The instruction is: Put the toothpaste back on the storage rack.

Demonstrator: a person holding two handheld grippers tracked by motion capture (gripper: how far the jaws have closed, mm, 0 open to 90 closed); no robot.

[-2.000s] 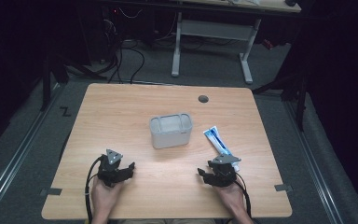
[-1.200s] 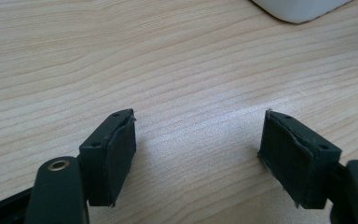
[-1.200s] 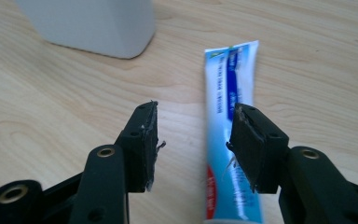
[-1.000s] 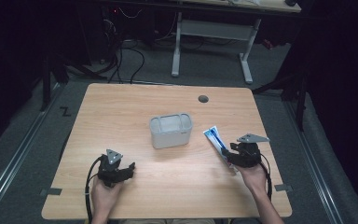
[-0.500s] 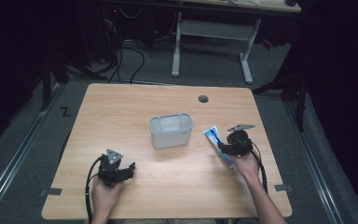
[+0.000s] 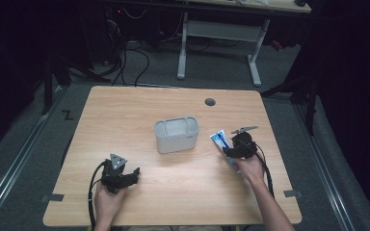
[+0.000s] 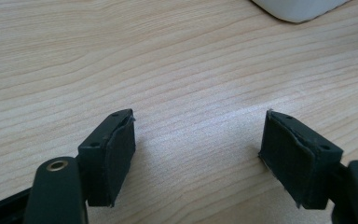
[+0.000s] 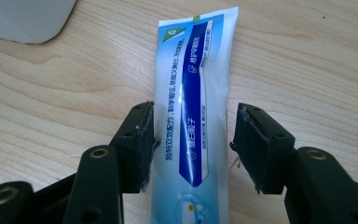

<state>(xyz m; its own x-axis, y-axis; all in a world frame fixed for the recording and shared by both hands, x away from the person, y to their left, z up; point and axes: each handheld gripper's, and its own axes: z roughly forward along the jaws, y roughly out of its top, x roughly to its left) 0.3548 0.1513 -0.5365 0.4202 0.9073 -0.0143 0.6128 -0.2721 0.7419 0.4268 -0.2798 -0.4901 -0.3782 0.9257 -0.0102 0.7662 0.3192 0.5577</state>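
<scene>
A blue and white toothpaste tube (image 6: pixel 220 141) (image 8: pixel 193 102) lies flat on the wooden table, right of a grey open-top container (image 6: pixel 176 134). My right gripper (image 6: pixel 236 149) (image 8: pixel 193 147) is open and straddles the tube, one jaw on each side of it; the left pad (image 8: pixel 144 140) nearly touches the tube's edge. My left gripper (image 6: pixel 131 177) (image 7: pixel 198 156) rests near the table's front left, open, with bare wood between its jaws.
A corner of the grey container (image 7: pixel 298 9) shows at the top of the left gripper view and another corner (image 8: pixel 23 18) in the right gripper view. A round cable hole (image 6: pixel 210 102) sits at the table's back. Desk legs and cables stand beyond the table.
My right gripper has moved from the front right of the table forward and left onto the toothpaste tube, and now brackets it. The left gripper has stayed put.
</scene>
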